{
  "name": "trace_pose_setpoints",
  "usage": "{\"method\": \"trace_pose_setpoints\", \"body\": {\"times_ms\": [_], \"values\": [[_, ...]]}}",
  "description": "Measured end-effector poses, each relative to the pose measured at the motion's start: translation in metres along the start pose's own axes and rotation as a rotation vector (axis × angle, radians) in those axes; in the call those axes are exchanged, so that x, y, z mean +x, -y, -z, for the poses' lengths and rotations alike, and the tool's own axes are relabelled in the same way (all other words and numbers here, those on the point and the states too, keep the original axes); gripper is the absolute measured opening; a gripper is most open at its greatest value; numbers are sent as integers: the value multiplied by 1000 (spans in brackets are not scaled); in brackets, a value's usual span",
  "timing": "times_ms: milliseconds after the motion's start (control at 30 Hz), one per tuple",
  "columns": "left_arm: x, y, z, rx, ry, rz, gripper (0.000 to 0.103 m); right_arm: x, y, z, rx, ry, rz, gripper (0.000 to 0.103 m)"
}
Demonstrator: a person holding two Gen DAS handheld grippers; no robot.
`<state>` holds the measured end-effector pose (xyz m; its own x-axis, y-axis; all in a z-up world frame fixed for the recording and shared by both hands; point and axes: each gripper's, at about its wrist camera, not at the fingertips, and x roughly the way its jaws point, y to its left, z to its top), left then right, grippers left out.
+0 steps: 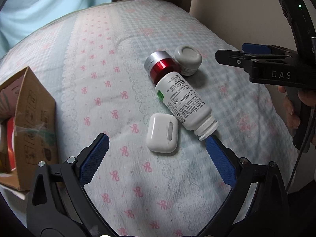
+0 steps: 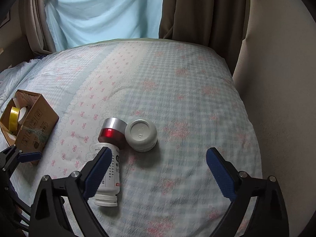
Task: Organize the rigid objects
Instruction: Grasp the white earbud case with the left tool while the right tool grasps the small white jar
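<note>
On the quilted bed lie a white pill bottle (image 1: 183, 100) on its side, a red and silver jar (image 1: 161, 66), a grey-lidded jar (image 1: 188, 58) and a white earbud case (image 1: 162, 138). My left gripper (image 1: 157, 144) is open, its fingers on either side of the earbud case just above it. My right gripper (image 2: 158, 160) is open and empty, above the bed near the grey-lidded jar (image 2: 141, 135), the red jar (image 2: 112, 133) and the bottle (image 2: 109, 175). The right gripper also shows in the left wrist view (image 1: 233, 56).
An open cardboard box (image 2: 33, 124) with a yellow tape roll (image 2: 14, 116) inside stands at the bed's left; it also shows in the left wrist view (image 1: 33, 130). A beige wall (image 2: 280, 79) borders the bed on the right. Curtains (image 2: 201, 9) hang behind.
</note>
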<state>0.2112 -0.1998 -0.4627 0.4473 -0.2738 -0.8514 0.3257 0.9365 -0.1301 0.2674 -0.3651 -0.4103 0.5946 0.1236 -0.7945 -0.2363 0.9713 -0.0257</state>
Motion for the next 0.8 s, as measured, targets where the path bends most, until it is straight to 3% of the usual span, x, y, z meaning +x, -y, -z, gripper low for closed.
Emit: {"method": "trace_pose_setpoints", "body": {"times_ms": [267,400,567,667,800], "values": [[41,0,1,14,-11,26,81,50,-8,4,-96,-11,-51,86],[49,-2,2,22,-21,52,75,70,-14,1,-156,-26,-58,74],[55,2,1,63,-43,53,68,86,-17,-6,-202,-26,-59,71],[57,3,-4,80,-56,58,59,91,-23,-10,-257,-26,-48,69],[61,4,-7,93,-63,46,48,100,-28,-13,-271,-46,-81,53]]}}
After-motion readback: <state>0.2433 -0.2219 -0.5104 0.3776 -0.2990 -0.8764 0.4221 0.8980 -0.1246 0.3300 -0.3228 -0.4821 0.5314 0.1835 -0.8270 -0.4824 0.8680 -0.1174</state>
